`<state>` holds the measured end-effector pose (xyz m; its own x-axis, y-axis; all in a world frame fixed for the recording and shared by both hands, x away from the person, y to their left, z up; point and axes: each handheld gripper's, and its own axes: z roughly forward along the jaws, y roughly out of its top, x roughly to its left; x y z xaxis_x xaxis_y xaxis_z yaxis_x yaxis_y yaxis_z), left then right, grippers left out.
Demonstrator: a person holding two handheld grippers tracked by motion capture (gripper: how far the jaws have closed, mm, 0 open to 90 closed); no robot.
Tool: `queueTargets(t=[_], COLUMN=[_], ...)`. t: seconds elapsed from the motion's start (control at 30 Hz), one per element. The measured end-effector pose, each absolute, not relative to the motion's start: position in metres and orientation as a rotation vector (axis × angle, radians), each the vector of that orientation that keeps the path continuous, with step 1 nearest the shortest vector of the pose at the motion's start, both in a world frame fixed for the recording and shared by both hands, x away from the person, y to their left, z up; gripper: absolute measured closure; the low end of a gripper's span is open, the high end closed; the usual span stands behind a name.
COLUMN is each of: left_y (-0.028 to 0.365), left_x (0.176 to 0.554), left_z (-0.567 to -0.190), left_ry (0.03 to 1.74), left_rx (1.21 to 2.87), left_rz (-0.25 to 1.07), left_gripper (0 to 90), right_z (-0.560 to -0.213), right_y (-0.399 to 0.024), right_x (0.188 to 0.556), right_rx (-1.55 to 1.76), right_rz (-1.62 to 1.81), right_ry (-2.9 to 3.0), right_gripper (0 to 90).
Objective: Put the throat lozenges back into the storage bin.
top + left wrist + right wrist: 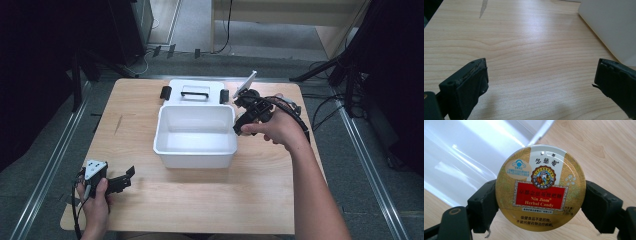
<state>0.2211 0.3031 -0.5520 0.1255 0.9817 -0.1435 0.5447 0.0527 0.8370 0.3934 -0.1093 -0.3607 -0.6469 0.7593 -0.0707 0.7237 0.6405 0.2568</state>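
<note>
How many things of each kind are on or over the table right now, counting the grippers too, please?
Grippers: 2 – left gripper, open, and right gripper, shut on the tin
White bin: 1
White lid with a black handle: 1
Round candy tin: 1
Total: 5

We had the white lid (196, 91) lying flat behind the box, plus cables on the floor (320, 102) past the wooden table (200, 200).

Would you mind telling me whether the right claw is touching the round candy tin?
Touching. The right gripper view shows the right claw with both black jaws pressed against opposite edges of the candy tin, clamping it.
</note>
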Motion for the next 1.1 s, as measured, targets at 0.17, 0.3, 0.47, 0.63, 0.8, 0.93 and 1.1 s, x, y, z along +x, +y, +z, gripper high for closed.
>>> queueTargets(t=[0.17,0.3,0.47,0.63,0.8,0.93,1.1], left_y=[0.303,0.303,0.303,0.304,0.303,0.303,0.303], left_x=[0.221,0.221,0.221,0.222,0.222,0.222,0.222], left_z=[-0.552,-0.552,-0.552,-0.552,-0.552,-0.552,-0.552], left_ry=[1.523,1.522,1.520,1.520,1.519,1.518,1.517], left_rx=[1.597,1.598,1.599,1.602,1.601,1.602,1.600], left_rz=[0.683,0.681,0.679,0.665,0.663,0.665,0.666], left_gripper=[0.0,0.0,0.0,0.0,0.0,0.0,0.0], right_z=[-0.359,-0.358,-0.359,-0.367,-0.374,-0.382,-0.392], right_y=[-0.093,-0.082,-0.072,-0.061,-0.057,-0.055,-0.054], right_x=[0.391,0.389,0.387,0.386,0.384,0.385,0.386], right_rx=[1.163,1.086,0.971,0.771,0.638,0.602,0.558], right_rz=[0.311,0.332,0.380,0.387,0.380,0.338,0.311], right_ry=[2.708,2.723,2.766,2.783,2.793,2.787,2.784], right_gripper=[20.6,20.6,20.6,20.6,20.6,20.5,20.6])
